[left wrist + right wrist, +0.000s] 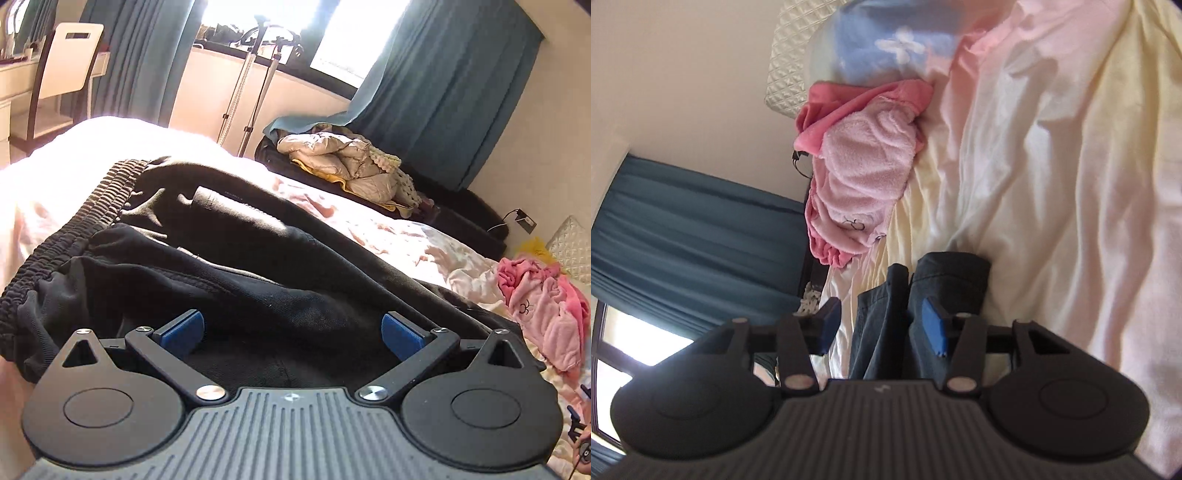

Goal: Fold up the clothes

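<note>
The black trousers (236, 266) lie across the bed (369, 229), on a pale pink and cream sheet. The ribbed elastic waistband (74, 236) runs along the left of the left wrist view. The dark cloth spreads from it toward the right in long loose ridges.

**Left gripper.** The left gripper (293, 330) sits low over the trousers, near the waistband end. Its jaws stand wide apart, one blue pad (188, 326) to each side. Black cloth lies in the gap, but neither pad presses on it.

**Right gripper.** The right gripper (881, 325) is at the trouser leg ends (945, 291), which show as two dark cuffs lying side by side on the sheet. Its jaws are apart. One cuff lies between them, and the right-hand pad sits over the second cuff. The view does not settle whether that pad touches the cloth.

**Step in hand.** The two legs appear to lie together, so the trousers look already doubled lengthwise. Both grippers are placed at opposite ends with nothing clamped. This fits either taking hold for a crosswise fold or letting go after laying the garment down.

**Next move.** If a fold follows, each gripper must close on all layers at its end, so that no layer slips.

**Other items.** A pink fleece garment (864, 166) lies bunched just beyond the cuffs, clear of both grippers.
</note>
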`<action>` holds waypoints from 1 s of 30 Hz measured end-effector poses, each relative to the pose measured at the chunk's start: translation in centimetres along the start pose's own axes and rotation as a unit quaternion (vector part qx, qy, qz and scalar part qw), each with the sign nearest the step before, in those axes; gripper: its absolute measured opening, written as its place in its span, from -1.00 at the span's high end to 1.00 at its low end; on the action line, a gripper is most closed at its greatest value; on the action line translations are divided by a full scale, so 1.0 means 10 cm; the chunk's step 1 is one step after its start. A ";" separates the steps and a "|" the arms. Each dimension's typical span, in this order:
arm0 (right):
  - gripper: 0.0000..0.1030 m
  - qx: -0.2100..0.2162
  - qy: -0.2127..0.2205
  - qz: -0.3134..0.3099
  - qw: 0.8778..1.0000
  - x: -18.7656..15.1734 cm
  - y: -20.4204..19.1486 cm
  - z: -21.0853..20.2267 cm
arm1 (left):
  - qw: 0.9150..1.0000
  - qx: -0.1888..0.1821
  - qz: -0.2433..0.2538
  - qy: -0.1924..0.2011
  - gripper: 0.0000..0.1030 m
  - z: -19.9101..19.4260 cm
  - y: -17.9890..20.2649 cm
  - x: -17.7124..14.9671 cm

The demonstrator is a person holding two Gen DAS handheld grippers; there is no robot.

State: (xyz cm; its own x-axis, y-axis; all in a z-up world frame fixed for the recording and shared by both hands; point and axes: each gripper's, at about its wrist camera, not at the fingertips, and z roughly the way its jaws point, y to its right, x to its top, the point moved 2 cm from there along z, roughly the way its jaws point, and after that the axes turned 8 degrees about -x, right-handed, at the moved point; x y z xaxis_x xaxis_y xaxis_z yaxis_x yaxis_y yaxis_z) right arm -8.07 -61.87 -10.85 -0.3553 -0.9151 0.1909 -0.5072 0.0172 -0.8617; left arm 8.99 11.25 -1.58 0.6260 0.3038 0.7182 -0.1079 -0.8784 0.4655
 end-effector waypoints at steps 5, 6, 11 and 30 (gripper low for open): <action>0.01 -0.018 -0.012 0.072 0.997 -0.02 0.33 0.17 | 0.992 0.009 -0.125 -0.011 -0.99 -0.26 -0.56 0.00; 0.01 -0.017 -0.016 0.079 0.997 -0.03 0.36 0.22 | 0.990 0.020 -0.139 -0.010 -0.99 -0.29 -0.66 -0.03; 0.01 0.000 -0.028 0.084 0.996 -0.07 0.44 0.46 | 0.975 0.038 -0.219 -0.019 -0.97 -0.31 -1.06 -0.16; 0.84 -0.043 0.197 -0.312 0.928 -0.63 -1.04 0.09 | 0.975 0.097 -0.190 -0.063 -0.97 0.04 -1.04 -0.22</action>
State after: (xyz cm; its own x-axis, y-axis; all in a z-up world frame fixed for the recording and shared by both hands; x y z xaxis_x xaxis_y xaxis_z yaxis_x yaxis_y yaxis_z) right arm 0.21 -56.64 -3.51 -0.2216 -0.5400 0.8120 -0.7660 -0.4189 -0.4876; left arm 9.07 19.56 -8.21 0.6837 0.5836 0.4381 0.2912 -0.7687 0.5695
